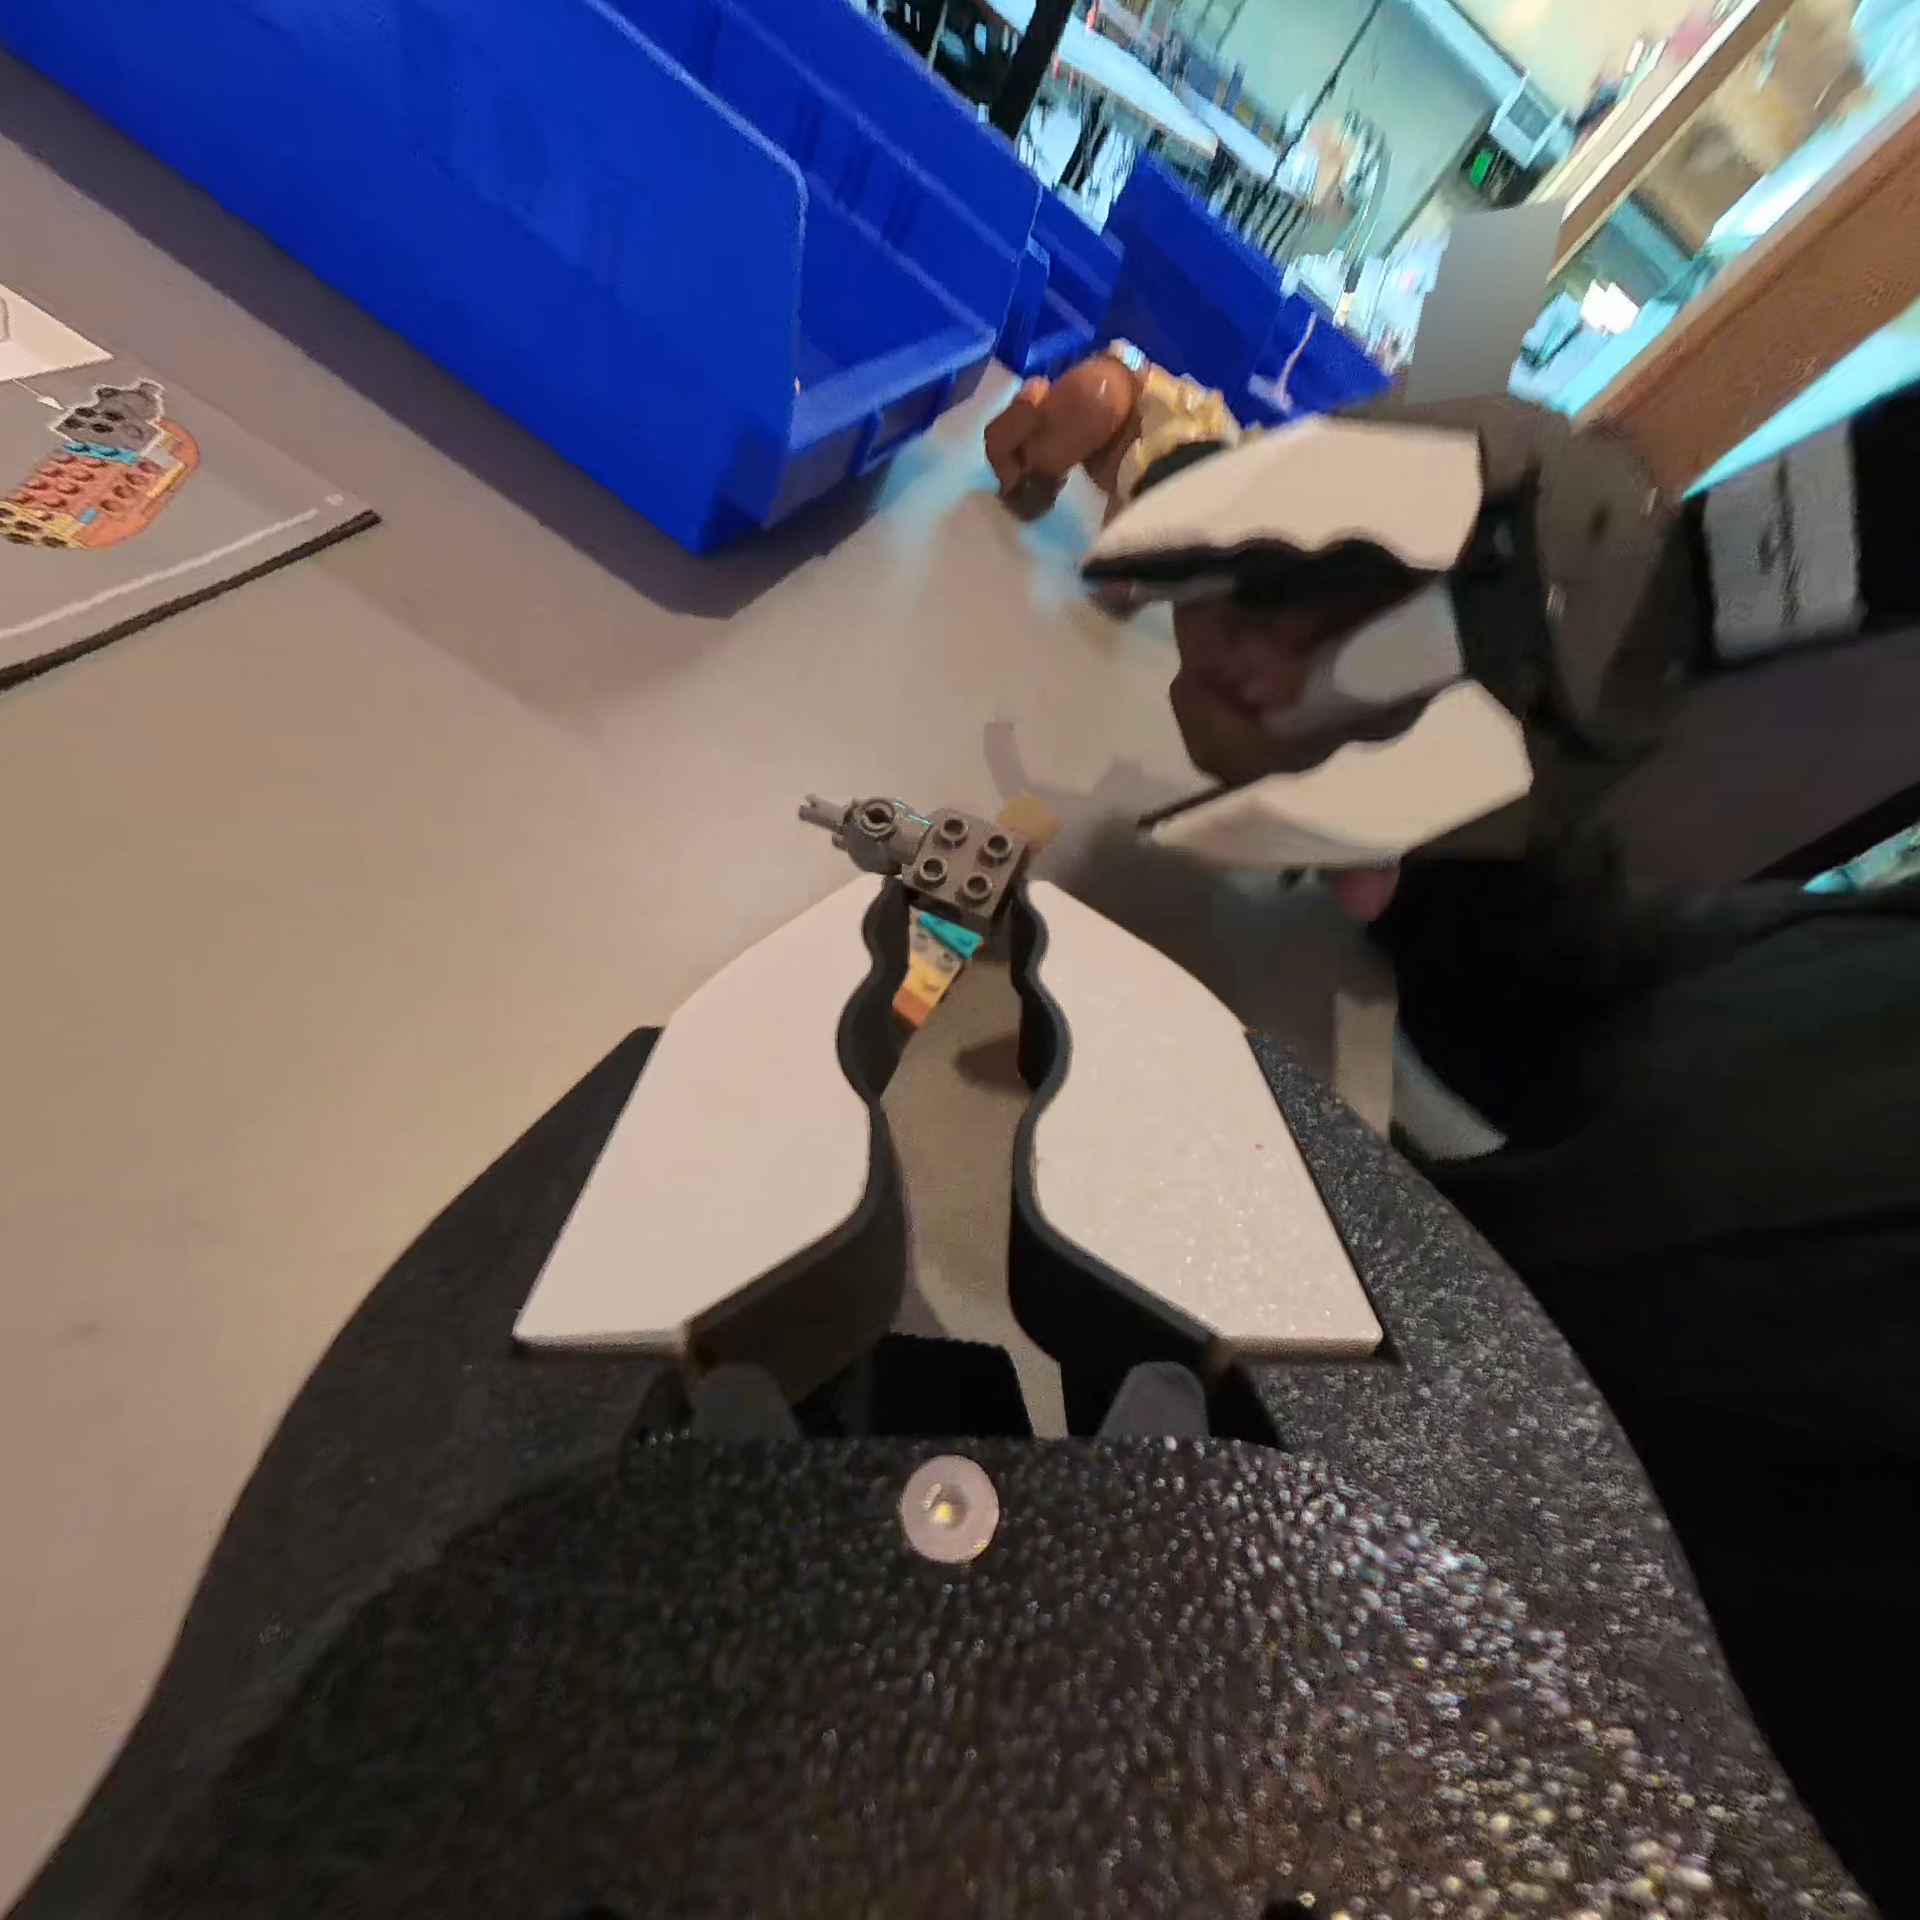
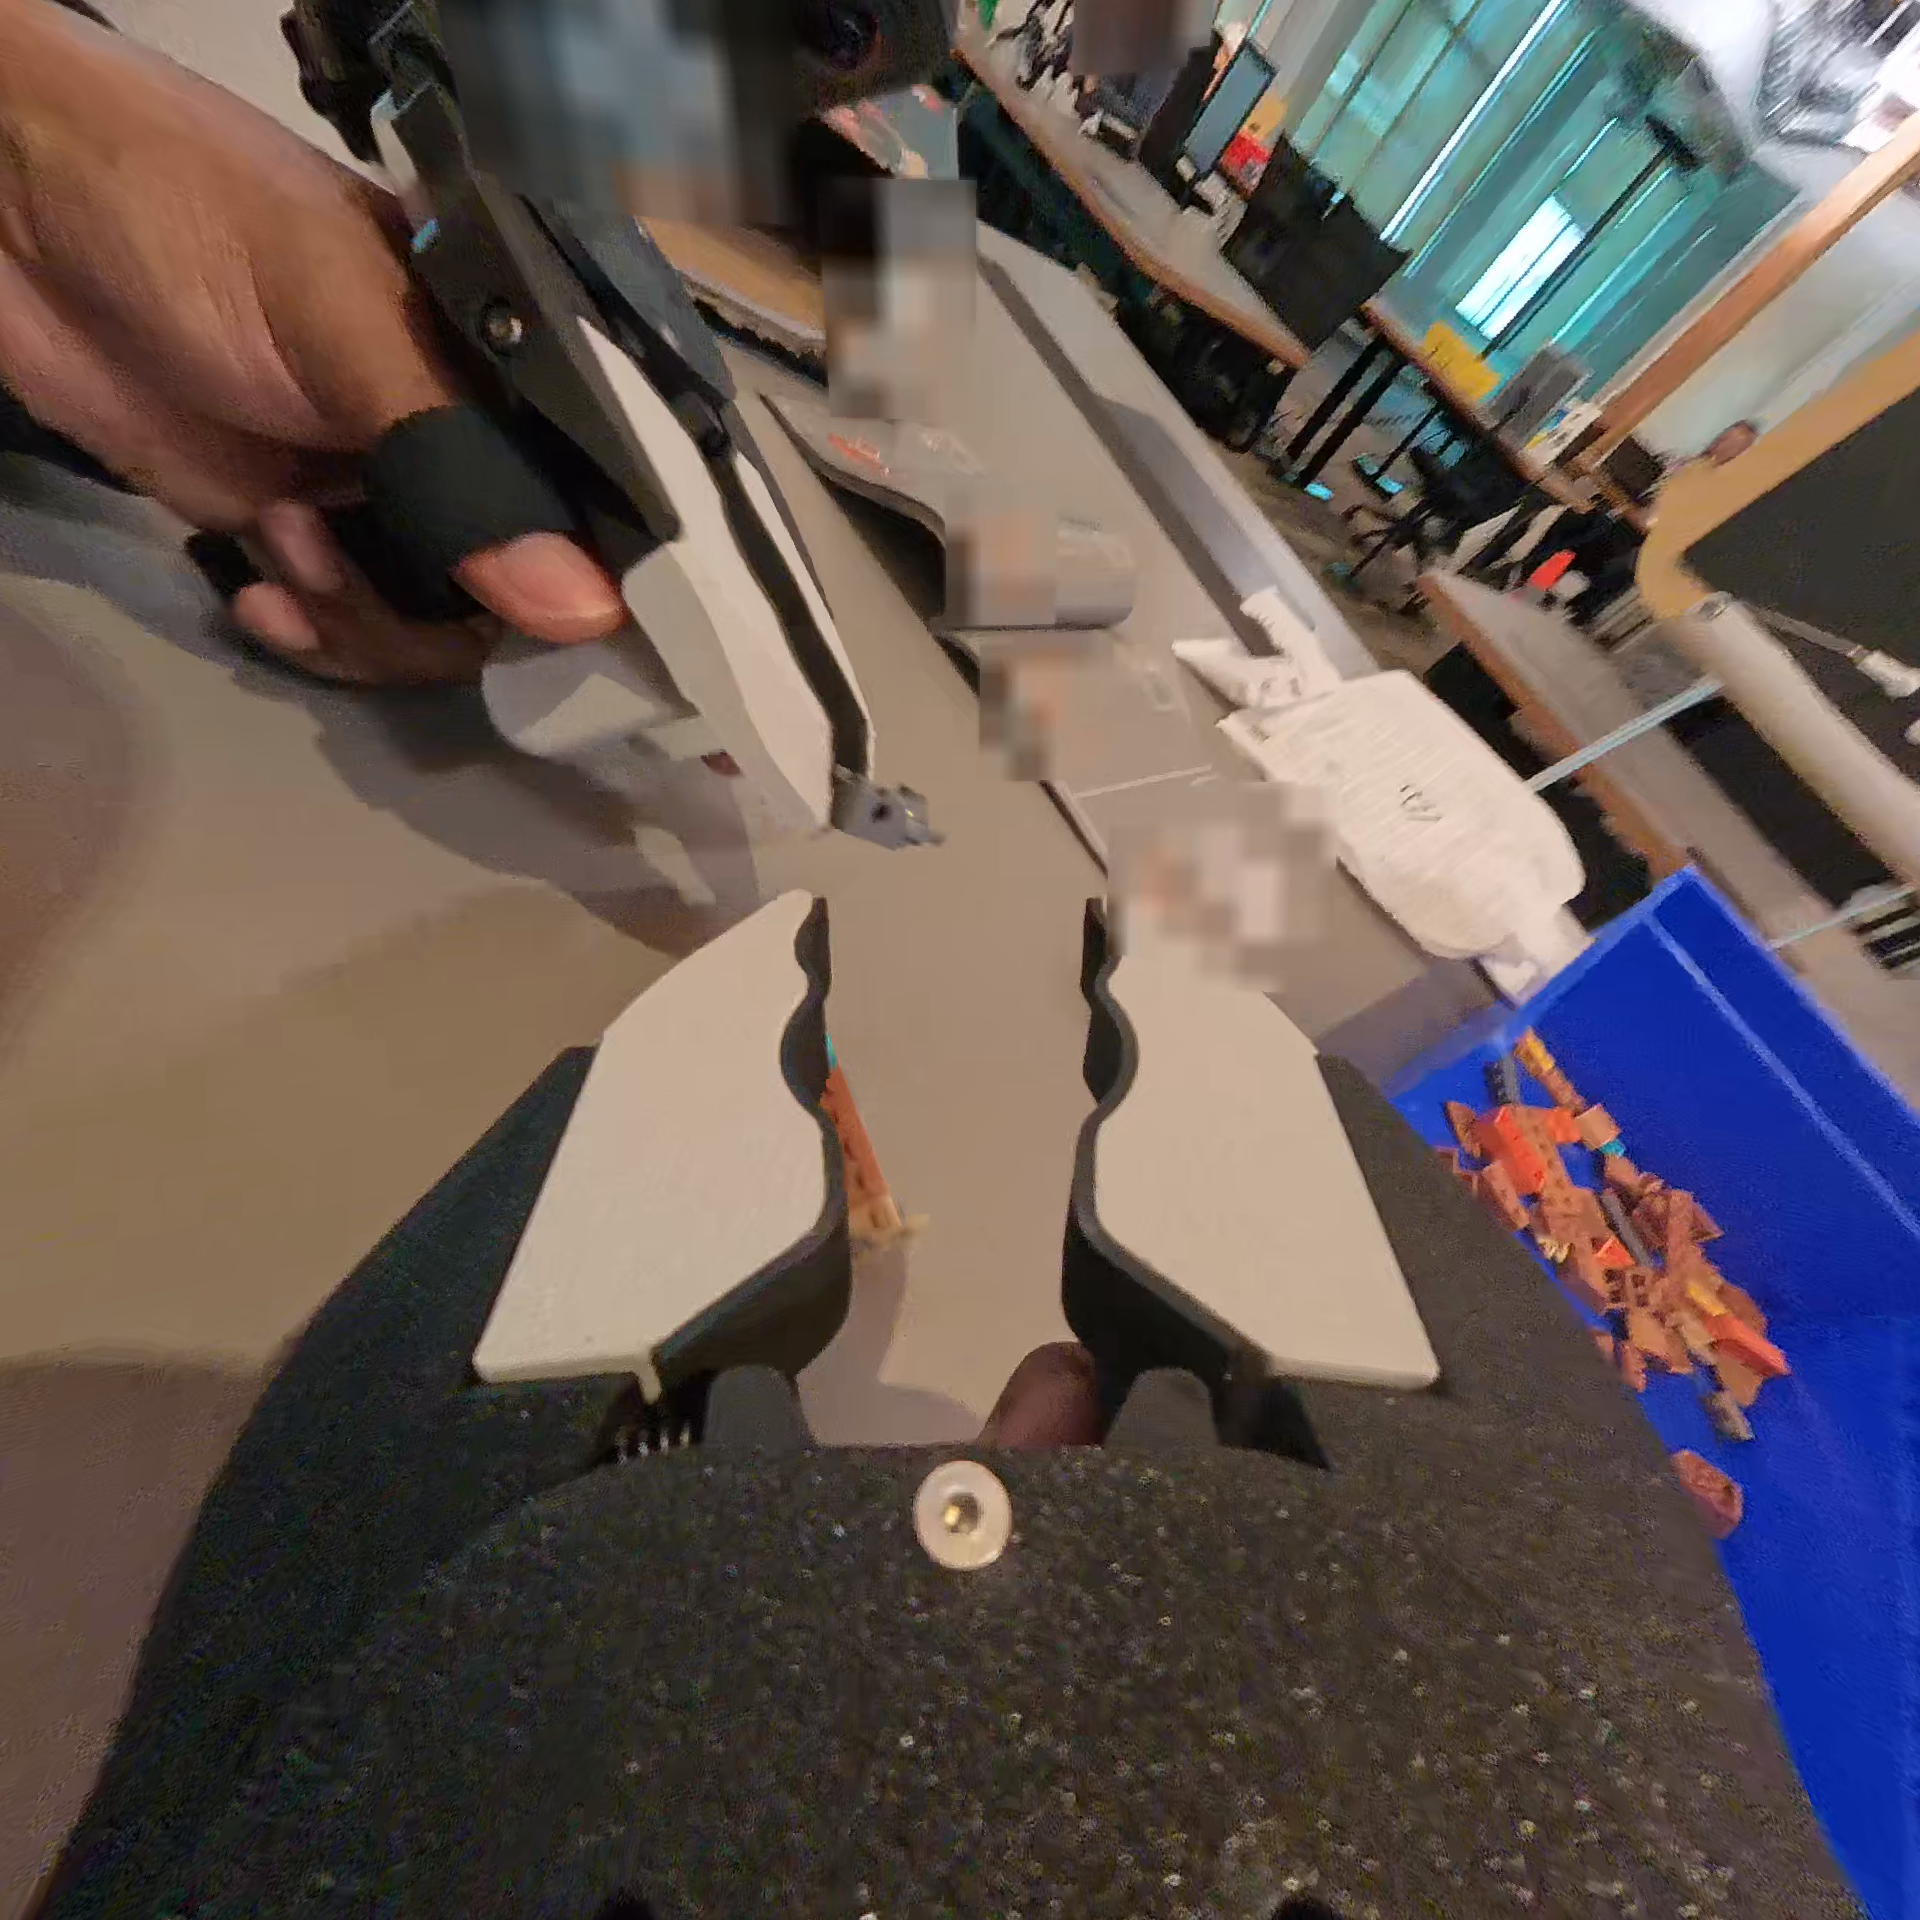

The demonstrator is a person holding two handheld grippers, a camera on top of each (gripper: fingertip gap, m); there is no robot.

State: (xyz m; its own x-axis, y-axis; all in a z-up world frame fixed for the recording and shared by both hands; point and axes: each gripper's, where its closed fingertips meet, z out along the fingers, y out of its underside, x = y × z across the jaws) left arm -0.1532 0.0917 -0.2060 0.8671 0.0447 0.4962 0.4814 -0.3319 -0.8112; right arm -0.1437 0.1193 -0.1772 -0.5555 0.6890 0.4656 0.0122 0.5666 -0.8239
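Observation:
My left gripper (image 1: 951, 899) is shut on a small brick assembly (image 1: 961, 862): a grey studded plate with a grey pin piece on top, and teal, yellow and orange bricks below between the pads. It is held above the grey table (image 1: 364, 831). In the right wrist view this gripper (image 2: 847, 800) shows at upper left in a hand (image 2: 208, 312), with the grey piece (image 2: 883, 810) at its tip. My right gripper (image 2: 951, 914) is open. An orange-brown brick piece (image 2: 857, 1153) lies by its left finger's inner side, ungripped. The right gripper (image 1: 1122, 696) also shows blurred, close to the assembly's right.
Blue bins (image 1: 623, 260) line the table's far side, with a brown figure (image 1: 1081, 426) beside them. An instruction booklet (image 1: 125, 488) lies at the left. A blue bin (image 2: 1766, 1091) of orange-brown bricks (image 2: 1621, 1247) stands at the right, with white bags (image 2: 1403, 790) behind it. The left gripper's tips are roughly 5 cm from the right gripper's. Between my right fingertips and the brown figure (image 1: 1081, 426) there is roughly 25 cm.

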